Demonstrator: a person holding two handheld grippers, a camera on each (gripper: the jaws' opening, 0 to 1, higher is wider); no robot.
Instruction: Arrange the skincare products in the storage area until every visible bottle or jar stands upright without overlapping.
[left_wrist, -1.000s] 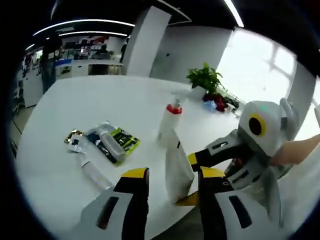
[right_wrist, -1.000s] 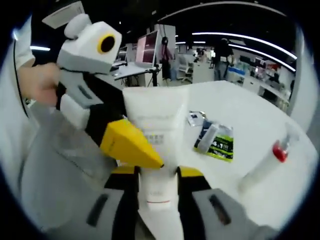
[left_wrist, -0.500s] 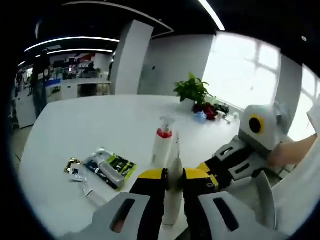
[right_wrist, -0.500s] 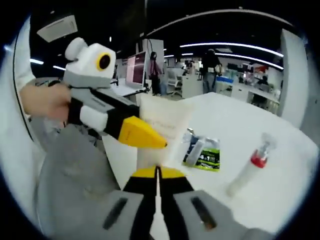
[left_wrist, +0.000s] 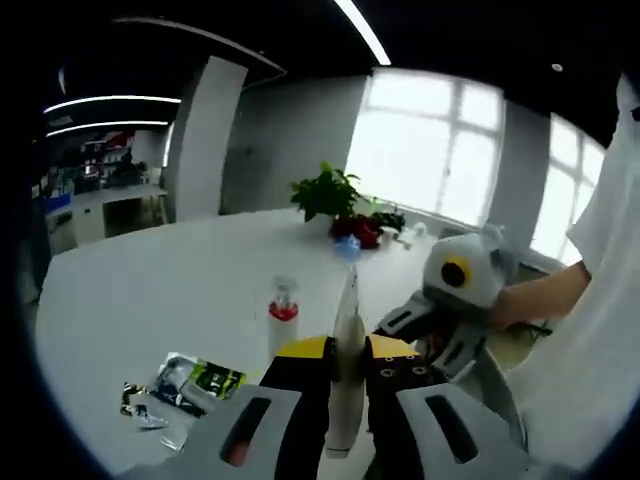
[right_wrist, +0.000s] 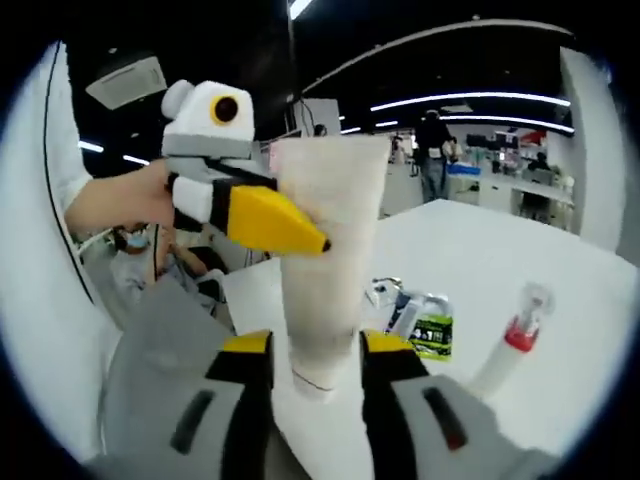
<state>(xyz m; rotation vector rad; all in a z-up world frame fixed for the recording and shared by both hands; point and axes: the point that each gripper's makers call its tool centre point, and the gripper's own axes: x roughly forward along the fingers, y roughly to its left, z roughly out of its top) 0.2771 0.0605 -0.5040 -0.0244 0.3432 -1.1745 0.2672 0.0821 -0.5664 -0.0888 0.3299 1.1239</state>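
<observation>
Now that you've lifted the tube (right_wrist: 325, 250) off the bench (left_wrist: 150, 290), both grippers pinch it; stand it beside the spray bottle (left_wrist: 283, 325).

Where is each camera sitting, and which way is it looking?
Left gripper view: rides the left gripper, looking past its jaws, shut on the white tube, toward windows; the right gripper and a hand show.
Right gripper view: rides the right gripper, facing the office; the left gripper and a hand show.
Shared: the tube, red-collared spray bottle, green packet.
</observation>
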